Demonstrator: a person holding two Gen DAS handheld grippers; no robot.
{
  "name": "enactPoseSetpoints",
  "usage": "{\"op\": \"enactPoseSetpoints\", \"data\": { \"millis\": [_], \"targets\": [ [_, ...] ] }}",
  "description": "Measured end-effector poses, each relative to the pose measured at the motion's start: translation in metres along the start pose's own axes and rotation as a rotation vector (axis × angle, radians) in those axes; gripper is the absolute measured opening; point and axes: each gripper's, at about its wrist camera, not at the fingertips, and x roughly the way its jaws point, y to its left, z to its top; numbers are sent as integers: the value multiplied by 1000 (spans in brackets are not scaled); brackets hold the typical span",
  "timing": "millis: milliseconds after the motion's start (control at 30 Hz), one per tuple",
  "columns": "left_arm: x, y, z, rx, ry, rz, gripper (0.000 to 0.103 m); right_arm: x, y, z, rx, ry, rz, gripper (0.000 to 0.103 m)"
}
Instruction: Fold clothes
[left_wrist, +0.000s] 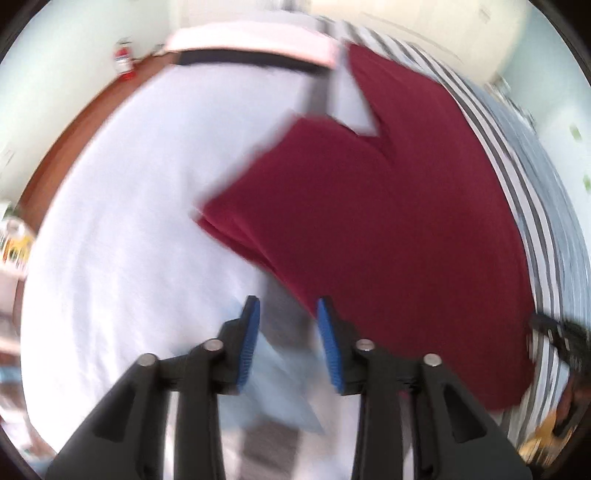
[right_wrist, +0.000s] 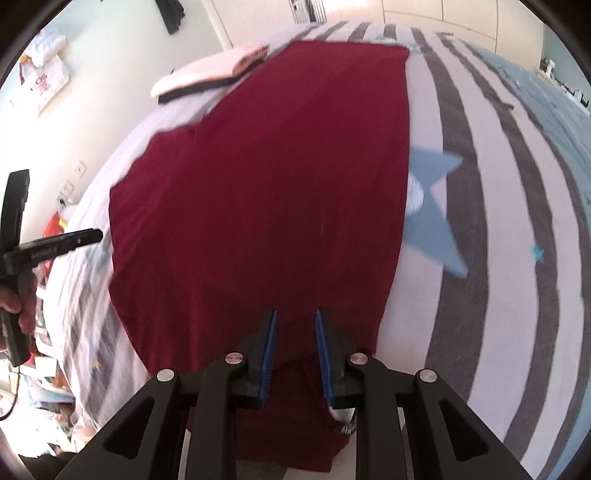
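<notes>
A dark red garment (right_wrist: 266, 192) lies spread flat on the striped bed cover (right_wrist: 480, 206); in the left wrist view (left_wrist: 388, 229) one sleeve sticks out to the left. My left gripper (left_wrist: 288, 306) is open and empty above the garment's near left edge, and also shows at the left of the right wrist view (right_wrist: 85, 236). My right gripper (right_wrist: 295, 314) is open and empty just above the garment's near end. The left wrist view is blurred.
A folded pink and dark stack (right_wrist: 210, 72) lies at the bed's far end, also in the left wrist view (left_wrist: 255, 44). A blue star (right_wrist: 432, 210) marks the cover right of the garment. A wooden floor (left_wrist: 81, 114) and clutter lie left of the bed.
</notes>
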Motion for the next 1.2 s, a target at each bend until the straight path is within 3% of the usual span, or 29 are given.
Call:
{"op": "enactPoseSetpoints", "data": {
  "millis": [133, 233, 267, 400, 467, 567, 633, 800, 967, 1200],
  "targets": [
    [13, 34, 32, -130, -51, 23, 48, 0, -3, 28, 28, -53, -24, 19],
    [26, 36, 27, -176, -38, 27, 48, 6, -5, 48, 58, -93, -46, 19],
    [26, 46, 15, -183, -32, 13, 48, 10, -3, 54, 69, -102, -52, 19],
    [36, 53, 17, -179, -16, -3, 48, 21, -8, 69, 114, -123, -73, 19],
    [49, 39, 32, -169, -19, -5, 48, 26, -9, 73, 126, -126, -80, 19],
    [50, 30, 26, -125, -37, 6, 48, 32, -8, 76, 136, -125, -88, 19],
    [51, 27, 24, -111, -43, 5, 46, 34, -7, 76, 145, -119, -91, 19],
    [54, 17, 24, -76, -37, 8, 9, 40, -6, 77, 160, -106, -95, 19],
    [52, 11, 25, -96, -30, -2, 6, 40, -8, 75, 166, -107, -88, 19],
    [34, -10, 26, -99, -65, 51, 5, 29, -22, 70, 150, -130, -98, 19]
  ]
}}
